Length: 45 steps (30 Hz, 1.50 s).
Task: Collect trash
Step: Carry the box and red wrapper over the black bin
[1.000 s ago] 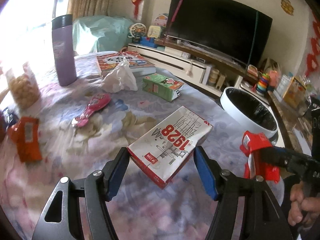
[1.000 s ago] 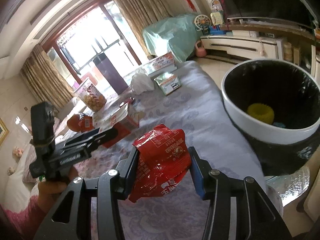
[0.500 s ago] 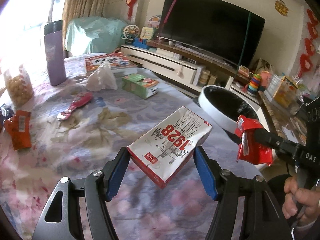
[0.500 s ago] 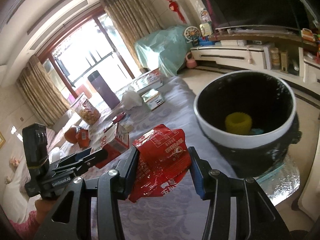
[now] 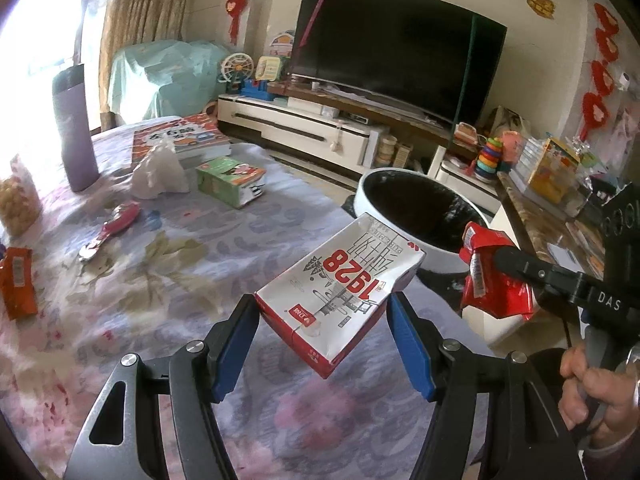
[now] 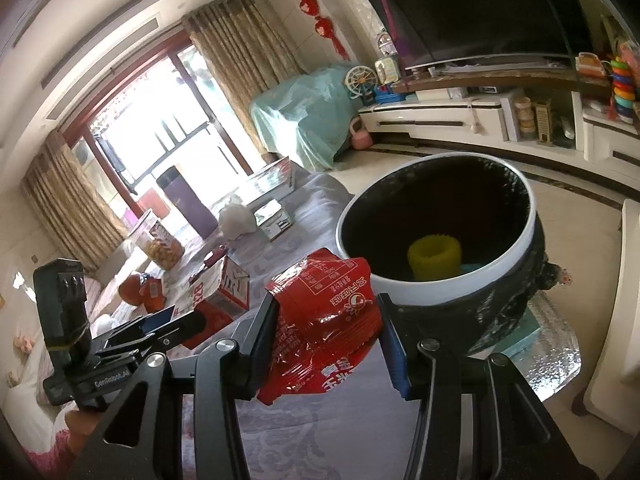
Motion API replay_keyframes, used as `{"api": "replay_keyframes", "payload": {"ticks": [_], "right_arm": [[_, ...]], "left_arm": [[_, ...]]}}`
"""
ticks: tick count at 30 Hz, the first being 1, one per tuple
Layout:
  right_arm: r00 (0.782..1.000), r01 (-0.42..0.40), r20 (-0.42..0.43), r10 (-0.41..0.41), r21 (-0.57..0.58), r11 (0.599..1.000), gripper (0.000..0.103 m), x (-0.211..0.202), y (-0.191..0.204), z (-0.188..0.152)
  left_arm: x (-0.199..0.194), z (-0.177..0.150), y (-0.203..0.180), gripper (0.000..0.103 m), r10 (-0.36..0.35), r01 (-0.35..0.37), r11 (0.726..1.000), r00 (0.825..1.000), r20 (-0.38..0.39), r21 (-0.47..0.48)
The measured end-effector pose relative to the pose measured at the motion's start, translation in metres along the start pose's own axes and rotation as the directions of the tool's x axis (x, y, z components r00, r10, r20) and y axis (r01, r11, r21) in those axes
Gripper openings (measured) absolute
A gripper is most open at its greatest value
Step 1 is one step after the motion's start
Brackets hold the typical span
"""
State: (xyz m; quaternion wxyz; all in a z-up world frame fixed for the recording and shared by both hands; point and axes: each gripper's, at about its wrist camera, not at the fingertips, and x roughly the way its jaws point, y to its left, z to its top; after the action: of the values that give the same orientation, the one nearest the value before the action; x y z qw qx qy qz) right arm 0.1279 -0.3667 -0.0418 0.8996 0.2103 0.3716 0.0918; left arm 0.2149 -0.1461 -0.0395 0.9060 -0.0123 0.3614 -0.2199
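Left gripper [image 5: 324, 320] was clamped on a white-and-red milk carton [image 5: 340, 288], blue pads [image 5: 236, 344] pressing its two sides, carton off the table and tilted, its open top pointing toward the trash bin [image 5: 404, 240]. Its jaws had just closed a little further, carton between them. Right gripper [image 6: 326, 328] pinched a crumpled red snack wrapper [image 6: 320, 316]; in the left wrist view that wrapper [image 5: 492, 280] hung just beside the bin's near rim, not yet over the opening.

Step in hand, judged: carry phase, both pieces of trash lifted and on the way to the bin, neither dropped. The bin, white-rimmed with a black liner [image 6: 440, 224], stood past the edge of the floral tablecloth [image 5: 160, 280], with a yellow fluted cup [image 6: 434, 258] already at its bottom.

Next move likely called for bringing each load fully over the black opening before letting go. The wrapper was nearer, so it probably went first. The carton was long and held near one end, so it needed to clear the rim, or it could catch on it and tip back onto the table.

More trash was left on the table, well apart from the grippers: green box [image 5: 230, 182], crumpled white bag [image 5: 160, 170], pink wrapper [image 5: 112, 228], orange packet [image 5: 18, 282]. Task looked far from finished.
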Motion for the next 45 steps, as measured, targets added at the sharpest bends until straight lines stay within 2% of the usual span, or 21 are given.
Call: {"api": "replay_keyframes", "payload": {"ticks": [1, 2, 30, 45], "right_arm": [[1.0, 0.001, 0.002, -0.001, 0.001, 1.0, 0.049, -0.001, -0.002, 0.001], [1.0, 0.004, 0.006, -0.004, 0.004, 1.0, 0.049, -0.002, -0.004, 0.002], [0.995, 0.072, 0.063, -0.074, 0.039, 0.997, 0.049, -0.013, -0.05, 0.035], [0.991, 0.118, 0.049, -0.12, 0.046, 0.992, 0.049, 0.002, -0.075, 0.059]], "left_arm": [[0.001, 0.001, -0.002, 0.056, -0.002, 0.002, 1.0, 1.0, -0.001, 0.005], [0.004, 0.002, -0.003, 0.055, -0.007, 0.007, 1.0, 1.0, -0.01, 0.007], [0.046, 0.036, -0.038, 0.055, -0.056, 0.056, 0.996, 0.998, -0.003, 0.073], [0.083, 0.066, -0.054, 0.055, -0.055, 0.057, 0.992, 0.998, -0.025, 0.109]]}}
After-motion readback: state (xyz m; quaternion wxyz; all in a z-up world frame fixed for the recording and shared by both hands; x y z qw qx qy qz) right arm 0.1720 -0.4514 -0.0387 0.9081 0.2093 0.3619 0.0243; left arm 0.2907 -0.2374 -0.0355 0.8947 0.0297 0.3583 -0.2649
